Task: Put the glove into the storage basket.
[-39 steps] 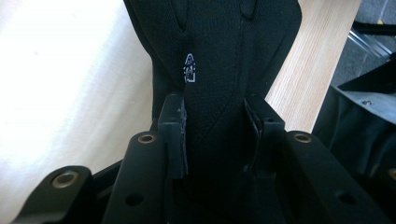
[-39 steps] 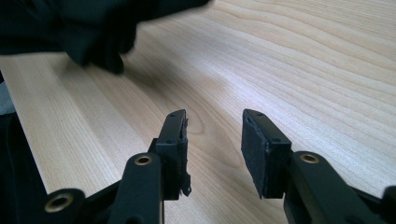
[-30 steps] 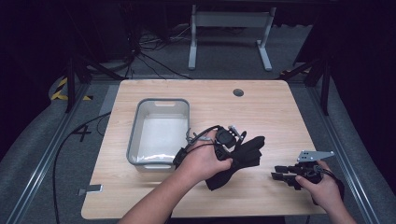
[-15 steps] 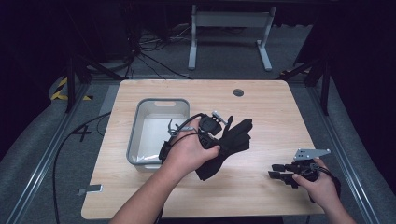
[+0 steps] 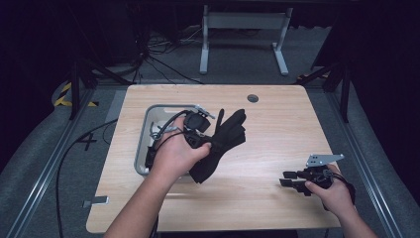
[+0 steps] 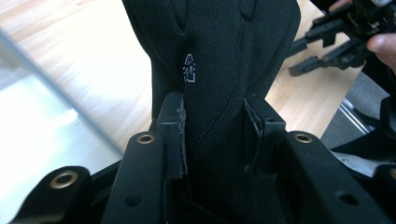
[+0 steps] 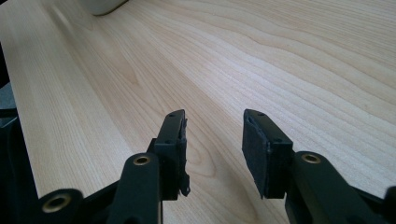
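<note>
A black glove [image 5: 223, 139] hangs above the table, held up beside the metal tray [image 5: 144, 130]. My left gripper [image 5: 210, 141] is shut on it; in the left gripper view the glove [image 6: 219, 56] with a small white logo fills the space between the jaws of that gripper [image 6: 215, 123]. My right gripper [image 5: 287, 178] rests low near the table's right front, jaws pointing left, open with nothing between them. In the right gripper view that gripper [image 7: 212, 135] has bare wood between its pads.
The wooden table [image 5: 277, 124] has a round cable hole [image 5: 253, 98] near its back edge. The metal tray's pale rim [image 7: 100, 5] shows far off in the right gripper view. Dark floor and rails surround the table.
My left gripper has lifted the glove and carried it left and back, over the tray's right edge. The right gripper has stayed in place.
</note>
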Available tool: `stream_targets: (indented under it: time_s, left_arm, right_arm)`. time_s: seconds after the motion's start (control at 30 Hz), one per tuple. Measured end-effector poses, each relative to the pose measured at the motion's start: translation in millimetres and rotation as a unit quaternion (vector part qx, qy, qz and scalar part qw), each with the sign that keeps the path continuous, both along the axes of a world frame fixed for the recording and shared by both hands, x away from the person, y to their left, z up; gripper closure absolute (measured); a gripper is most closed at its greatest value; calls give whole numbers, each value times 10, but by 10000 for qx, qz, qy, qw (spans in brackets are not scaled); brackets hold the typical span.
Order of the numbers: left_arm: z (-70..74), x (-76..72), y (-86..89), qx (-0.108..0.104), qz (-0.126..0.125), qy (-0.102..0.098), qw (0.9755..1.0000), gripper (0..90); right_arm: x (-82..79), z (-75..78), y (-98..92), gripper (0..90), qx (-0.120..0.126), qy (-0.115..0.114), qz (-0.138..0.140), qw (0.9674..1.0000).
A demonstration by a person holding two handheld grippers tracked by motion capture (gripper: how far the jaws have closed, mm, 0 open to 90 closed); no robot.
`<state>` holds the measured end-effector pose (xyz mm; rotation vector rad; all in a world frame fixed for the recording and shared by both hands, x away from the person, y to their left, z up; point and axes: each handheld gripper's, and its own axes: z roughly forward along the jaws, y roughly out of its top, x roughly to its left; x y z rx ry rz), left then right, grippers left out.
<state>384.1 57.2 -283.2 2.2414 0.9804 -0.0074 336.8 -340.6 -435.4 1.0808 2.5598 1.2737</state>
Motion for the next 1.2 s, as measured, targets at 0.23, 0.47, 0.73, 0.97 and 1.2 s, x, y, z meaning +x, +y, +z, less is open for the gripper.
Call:
stream_targets:
  time_s: [0.23, 0.47, 0.73, 0.97, 1.2]
  left_arm:
    - [-2, 159, 242, 137, 431, 2, 9990, 642]
    - [-45, 316, 422, 530, 1004, -87, 9935, 640]
    - [-180, 462, 599, 577, 1562, 21, 9860, 640]
    - [-329, 594, 701, 492, 1906, 251, 9801, 638]
    - [-500, 673, 740, 499, 2102, 506, 9751, 638]
  right_arm:
    - [-35, 18, -33, 605, -11, -9, -83, 10000]
    - [-70, 23, -58, 603, -30, -53, -150, 9999]
    - [-117, 17, -90, 601, -57, -34, -208, 9998]
    - [-133, 6, -95, 600, -68, -46, -204, 9998]
    - [-134, 4, -89, 599, -82, -33, -181, 9998]
